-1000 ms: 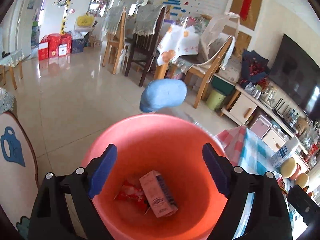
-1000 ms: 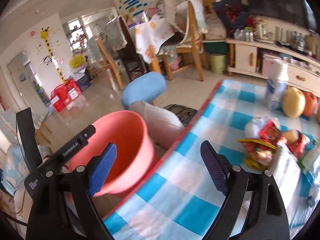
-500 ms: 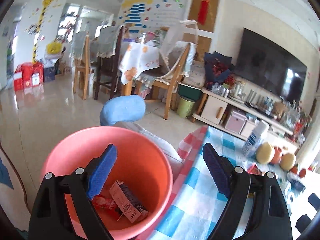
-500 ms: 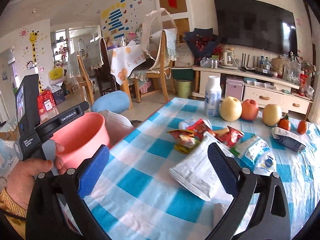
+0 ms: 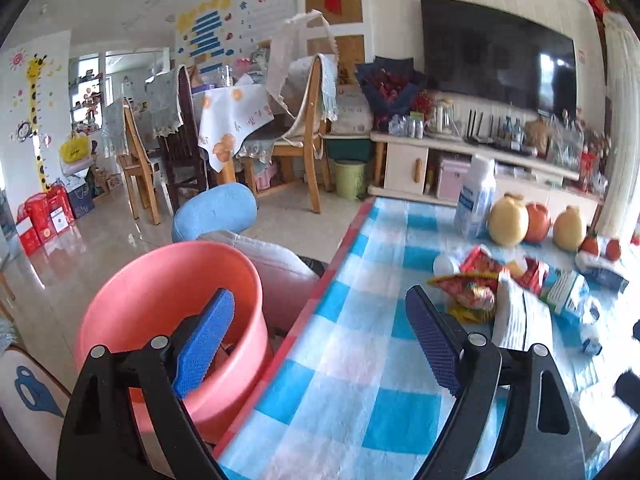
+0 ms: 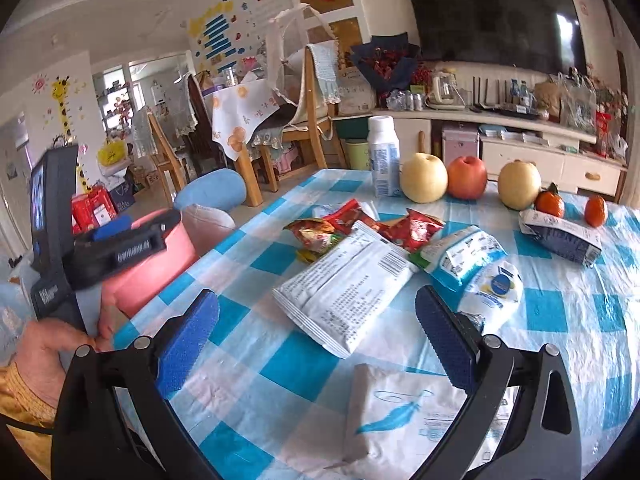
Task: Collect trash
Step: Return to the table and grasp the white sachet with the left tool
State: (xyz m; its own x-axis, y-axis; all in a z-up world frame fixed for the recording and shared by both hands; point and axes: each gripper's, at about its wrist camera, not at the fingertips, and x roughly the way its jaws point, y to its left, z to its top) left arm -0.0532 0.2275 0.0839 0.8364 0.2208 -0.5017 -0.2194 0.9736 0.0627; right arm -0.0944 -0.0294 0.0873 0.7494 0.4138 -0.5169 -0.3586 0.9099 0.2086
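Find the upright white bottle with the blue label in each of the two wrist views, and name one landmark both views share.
Left wrist view: the white bottle stands right of centre, at the far end of the checked table, just left of a yellow pear.
Right wrist view: the white bottle stands above centre, again just left of the yellow pear.
Shared landmark: the dark television on the wall.

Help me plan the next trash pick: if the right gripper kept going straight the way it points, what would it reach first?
Probably the large white printed packet, lying flat on the checked tablecloth dead ahead of the open right gripper; depth is uncertain.
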